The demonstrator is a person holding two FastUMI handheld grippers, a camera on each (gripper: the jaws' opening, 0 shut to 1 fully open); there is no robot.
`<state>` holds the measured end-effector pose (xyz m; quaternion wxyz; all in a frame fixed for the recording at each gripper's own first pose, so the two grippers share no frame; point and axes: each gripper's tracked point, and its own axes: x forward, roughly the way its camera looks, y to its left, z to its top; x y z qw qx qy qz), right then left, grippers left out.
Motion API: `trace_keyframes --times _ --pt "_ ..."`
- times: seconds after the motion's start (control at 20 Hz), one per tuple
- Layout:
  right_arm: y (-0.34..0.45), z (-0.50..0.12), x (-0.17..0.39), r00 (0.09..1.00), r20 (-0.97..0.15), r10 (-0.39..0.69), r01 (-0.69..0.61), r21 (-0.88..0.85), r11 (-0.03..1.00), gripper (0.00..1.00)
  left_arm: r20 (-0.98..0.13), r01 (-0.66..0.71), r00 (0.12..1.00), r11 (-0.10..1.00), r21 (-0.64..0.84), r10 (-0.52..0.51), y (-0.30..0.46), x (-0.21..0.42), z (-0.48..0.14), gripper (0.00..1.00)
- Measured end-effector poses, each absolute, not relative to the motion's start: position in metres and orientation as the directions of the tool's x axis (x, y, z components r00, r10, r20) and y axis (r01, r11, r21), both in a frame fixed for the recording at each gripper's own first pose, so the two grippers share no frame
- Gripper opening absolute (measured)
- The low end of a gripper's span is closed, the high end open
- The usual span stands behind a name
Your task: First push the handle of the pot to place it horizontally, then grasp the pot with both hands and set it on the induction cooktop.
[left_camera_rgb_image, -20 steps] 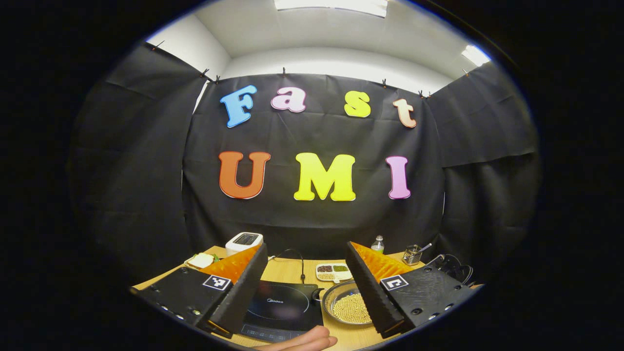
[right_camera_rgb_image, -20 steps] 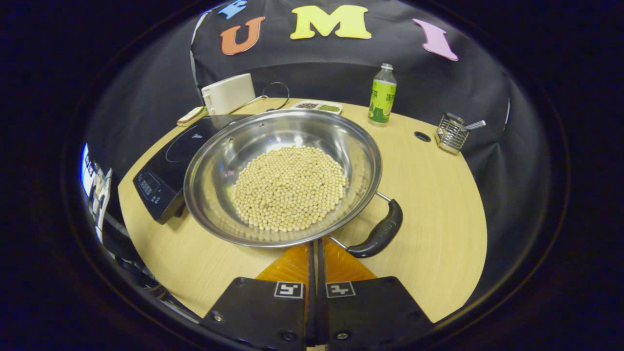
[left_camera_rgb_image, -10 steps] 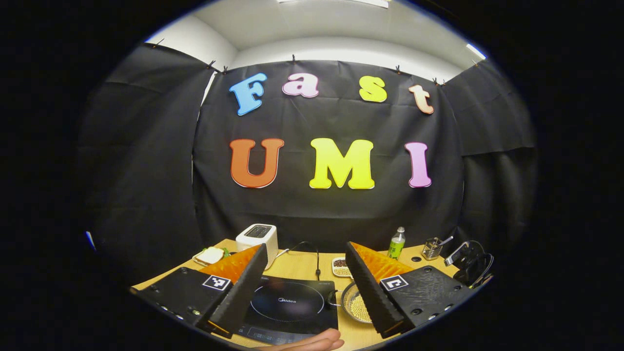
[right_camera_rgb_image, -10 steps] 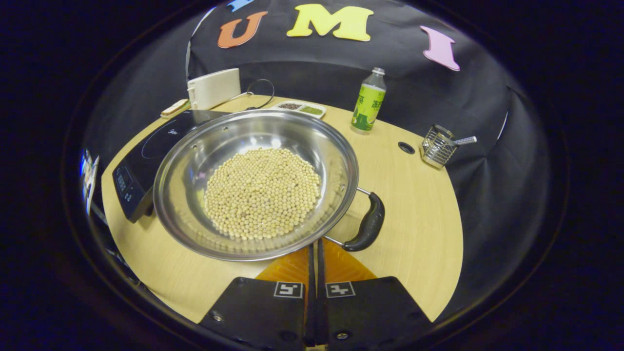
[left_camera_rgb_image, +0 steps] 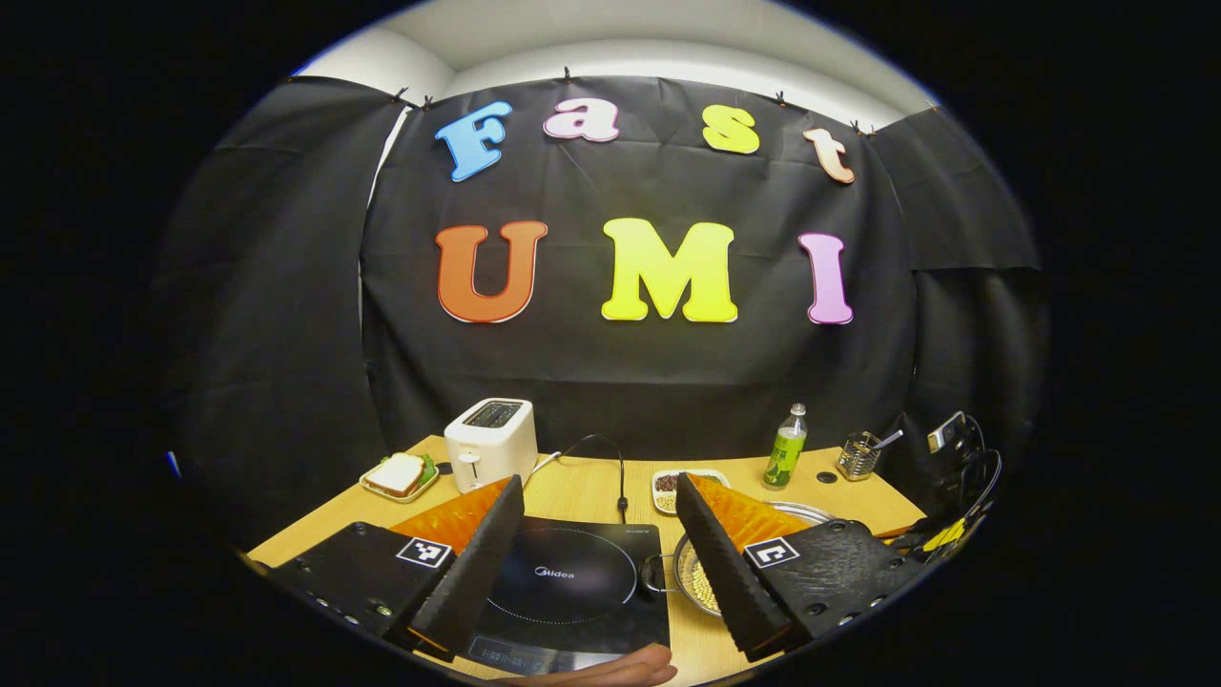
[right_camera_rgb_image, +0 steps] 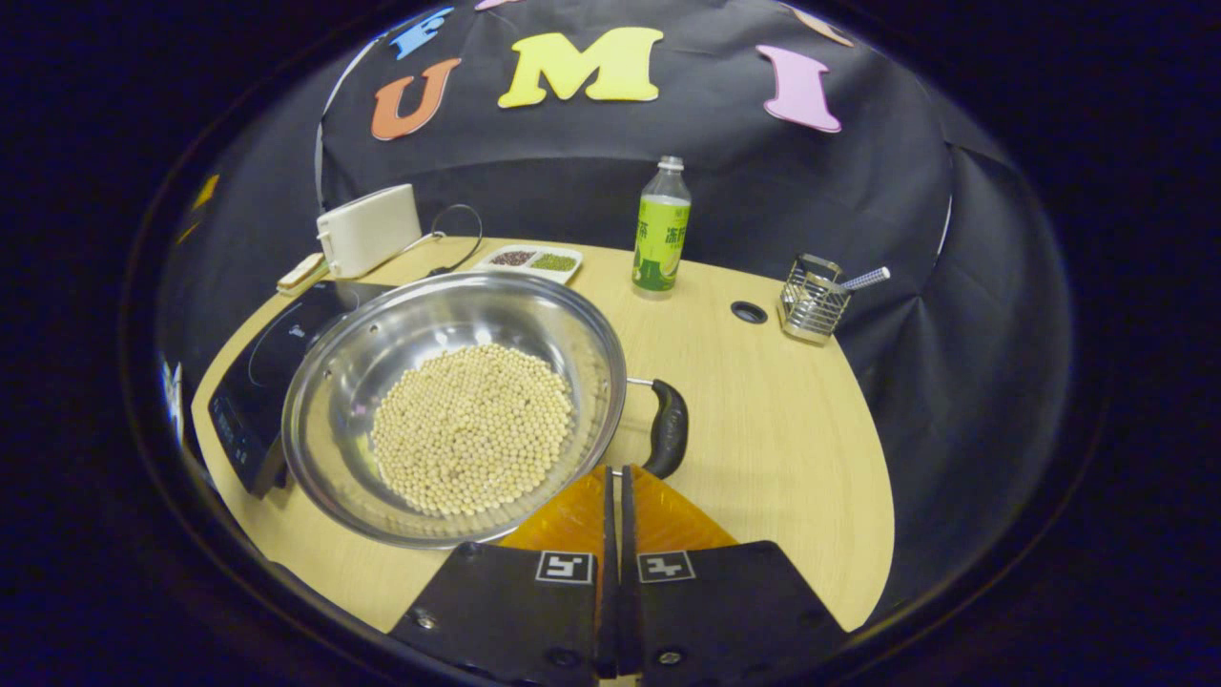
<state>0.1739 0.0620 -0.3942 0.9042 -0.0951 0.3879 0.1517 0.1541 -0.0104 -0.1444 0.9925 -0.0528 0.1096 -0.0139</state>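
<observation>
My right gripper [right_camera_rgb_image: 615,469] is closed with its 2 fingers together, holding nothing, its tips just beside the pot's black handle [right_camera_rgb_image: 668,441]. The pot [right_camera_rgb_image: 458,410] of pale beans sits on the round wooden table [right_camera_rgb_image: 773,429], against the induction cooktop [right_camera_rgb_image: 250,382]. My left gripper [left_camera_rgb_image: 599,498] hangs wide open above the cooktop. A toaster [left_camera_rgb_image: 490,443], bottle [right_camera_rgb_image: 660,229] and wire holder [right_camera_rgb_image: 813,298], perhaps holding a utensil, stand near the black cloth wall.

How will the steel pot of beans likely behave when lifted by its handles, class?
The pot is probably stiff and fairly heavy, given its bean load. The loose beans may shift if it tilts. Its polished rim looks slippery, so the dark handle seems safer.
</observation>
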Motion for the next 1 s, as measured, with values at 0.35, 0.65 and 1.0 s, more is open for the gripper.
trace_keyframes --times 0.35,0.65,1.0 --pt "0.07 -0.341 0.191 0.787 -0.579 0.212 -0.278 -0.027 0.96 0.15 -0.334 0.046 0.939 0.993 -0.113 -0.081 -0.029 0.181 -0.2 0.96" --pt "0.064 -0.344 0.202 0.801 -0.577 0.16 -0.19 0.009 0.982 0.99 -0.452 0.081 0.882 0.988 -0.132 -0.132 -0.056 0.197 -0.261 0.96" --pt "0.064 -0.385 0.223 0.769 -0.628 0.119 -0.145 0.01 0.989 0.99 -0.587 0.118 0.785 0.978 -0.175 -0.199 -0.094 0.21 -0.329 0.96"
